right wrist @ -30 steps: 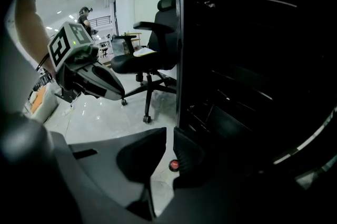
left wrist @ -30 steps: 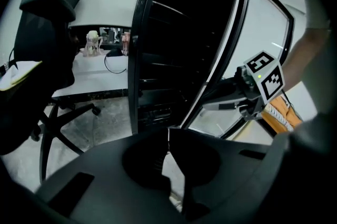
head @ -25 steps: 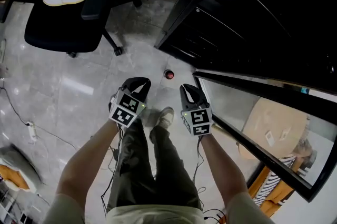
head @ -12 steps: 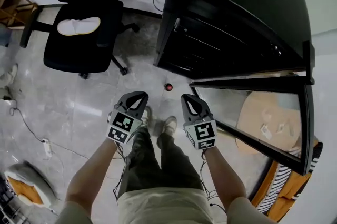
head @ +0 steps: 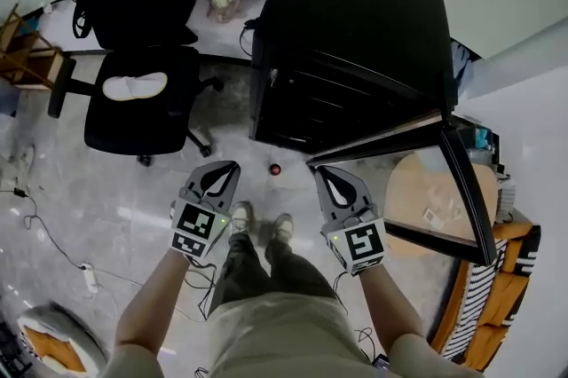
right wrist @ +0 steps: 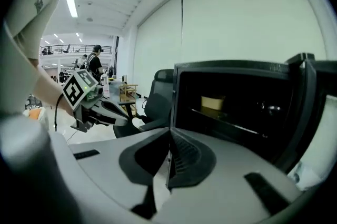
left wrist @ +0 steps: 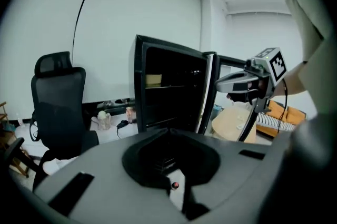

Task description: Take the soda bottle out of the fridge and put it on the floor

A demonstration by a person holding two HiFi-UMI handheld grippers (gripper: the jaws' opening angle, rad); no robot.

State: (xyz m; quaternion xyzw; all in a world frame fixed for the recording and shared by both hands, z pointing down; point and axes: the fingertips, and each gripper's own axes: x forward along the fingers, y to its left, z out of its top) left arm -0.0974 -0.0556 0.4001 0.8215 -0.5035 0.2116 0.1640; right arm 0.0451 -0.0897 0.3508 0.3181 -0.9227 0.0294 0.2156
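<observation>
**Item:** soda bottle (head: 275, 169), showing only as a small red round cap seen from above.

**Location:** on the grey stone floor (head: 133, 190), just in front of the open black fridge (head: 355, 48), between the fridge and the person's shoes.

**Handling (judged):** probably smooth plastic, fairly light and prone to tipping. Best taken round the body, below the neck.

**Left gripper** (head: 224, 170): jaws together, empty.

**Right gripper** (head: 323, 176): jaws together, empty.

Both grippers are near the fridge front, apart from the bottle.

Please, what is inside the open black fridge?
Inside the fridge, a pale yellow box stands on a shelf. The rest is very dark, and the right tool covers the lower part, so no bottle can be made out there.
</observation>
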